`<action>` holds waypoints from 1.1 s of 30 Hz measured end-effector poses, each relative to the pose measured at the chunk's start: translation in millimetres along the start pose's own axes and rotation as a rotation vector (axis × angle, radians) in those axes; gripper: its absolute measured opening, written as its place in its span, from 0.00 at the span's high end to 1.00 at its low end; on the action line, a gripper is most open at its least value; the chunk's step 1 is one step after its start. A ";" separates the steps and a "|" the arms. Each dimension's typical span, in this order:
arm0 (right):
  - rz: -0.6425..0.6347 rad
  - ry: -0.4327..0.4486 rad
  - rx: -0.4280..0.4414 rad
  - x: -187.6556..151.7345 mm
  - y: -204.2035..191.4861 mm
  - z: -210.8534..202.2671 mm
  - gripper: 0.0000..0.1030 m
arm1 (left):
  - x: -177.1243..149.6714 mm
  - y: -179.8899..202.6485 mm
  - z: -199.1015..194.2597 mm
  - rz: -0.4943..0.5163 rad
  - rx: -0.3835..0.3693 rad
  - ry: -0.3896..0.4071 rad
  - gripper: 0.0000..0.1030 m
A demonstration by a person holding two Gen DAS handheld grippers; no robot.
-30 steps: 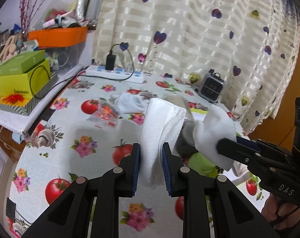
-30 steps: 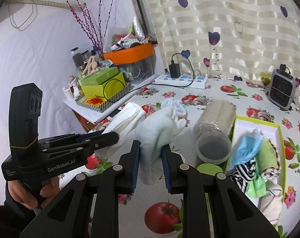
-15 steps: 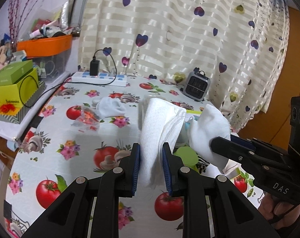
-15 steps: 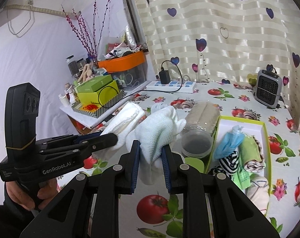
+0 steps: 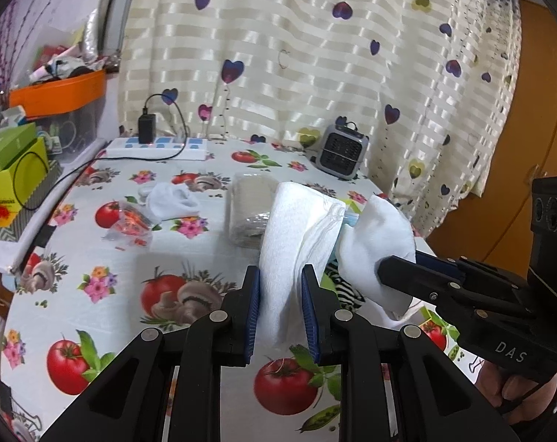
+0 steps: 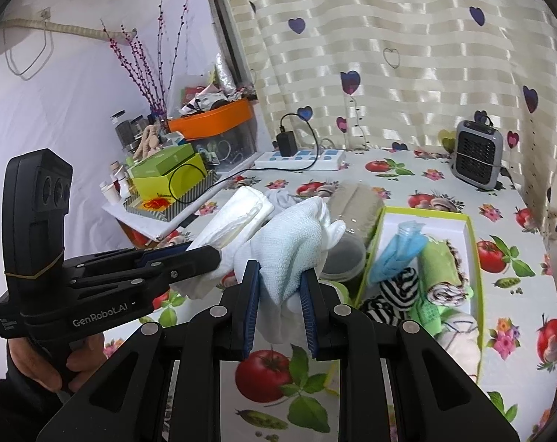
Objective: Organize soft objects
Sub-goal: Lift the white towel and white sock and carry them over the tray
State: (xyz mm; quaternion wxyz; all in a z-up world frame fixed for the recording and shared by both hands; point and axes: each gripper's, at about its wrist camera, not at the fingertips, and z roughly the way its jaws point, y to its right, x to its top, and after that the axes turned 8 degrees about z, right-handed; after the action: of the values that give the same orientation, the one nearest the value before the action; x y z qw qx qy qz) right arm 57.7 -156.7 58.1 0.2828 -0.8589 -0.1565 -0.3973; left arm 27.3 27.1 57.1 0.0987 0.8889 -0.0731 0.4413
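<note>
Now each claw, left (image 5: 280, 307) and right (image 6: 280, 307), clamps one end of the white cloth (image 5: 296, 235).

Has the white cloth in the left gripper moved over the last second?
Yes. The white cloth has travelled right across the table: it stood left of the clear jar and now covers the jar's right edge, nearer the green box.

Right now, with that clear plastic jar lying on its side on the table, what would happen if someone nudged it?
The clear jar lies on its round side, so it would probably roll. It looks stuffed with beige cloth, so likely light and easy to shift. Its mouth seems open, so the contents might slide out.
</note>
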 end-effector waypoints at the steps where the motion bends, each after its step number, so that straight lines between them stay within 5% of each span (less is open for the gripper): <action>1: 0.005 0.001 -0.003 -0.8 2.7 -1.5 0.78 | 0.5 2.3 1.4 0.004 -0.004 -0.002 0.80; 23: 0.105 0.029 -0.110 -4.5 65.4 -28.1 0.78 | 7.2 51.6 34.9 0.060 -0.107 -0.036 0.80; 33: 0.149 -0.072 -0.150 -27.0 95.5 -7.4 0.78 | -0.8 66.9 60.3 0.070 -0.142 -0.095 0.80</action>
State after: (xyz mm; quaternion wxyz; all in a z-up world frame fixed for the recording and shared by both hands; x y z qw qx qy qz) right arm 83.3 -237.9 6.6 0.2406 -0.9007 -0.0720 -0.3545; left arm 58.8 -52.2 28.3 0.1424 0.8964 -0.1398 0.3957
